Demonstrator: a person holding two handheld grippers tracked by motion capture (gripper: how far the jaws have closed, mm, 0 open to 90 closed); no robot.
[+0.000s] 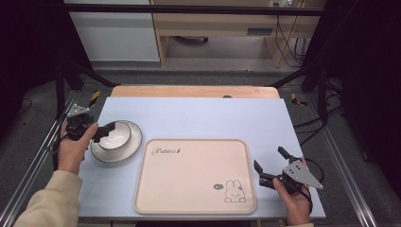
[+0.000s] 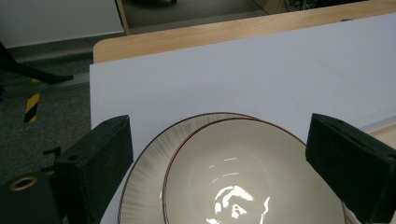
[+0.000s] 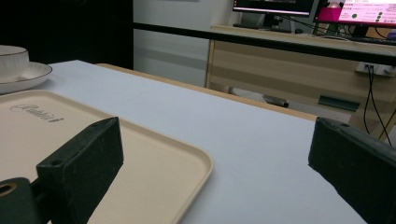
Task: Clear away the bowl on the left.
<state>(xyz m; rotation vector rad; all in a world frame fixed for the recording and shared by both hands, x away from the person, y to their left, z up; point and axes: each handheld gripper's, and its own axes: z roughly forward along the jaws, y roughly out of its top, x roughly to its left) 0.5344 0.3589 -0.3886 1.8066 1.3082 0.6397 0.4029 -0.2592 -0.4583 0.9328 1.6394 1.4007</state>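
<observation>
Bowl sits in plate, left of tray | our left gripper jaws apart, straddling bowl rim | right gripper spread wide, idle by tray | risk: glazed rim slips, or plate drags along if we pinch both.

The bowl and plate crowd the left edge; the tray lies seemingly bare.

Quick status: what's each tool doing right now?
Left tool: open, jaws either side of the bowl on its plate, not gripping.
Right tool: open, holding nothing, beside the tray.
</observation>
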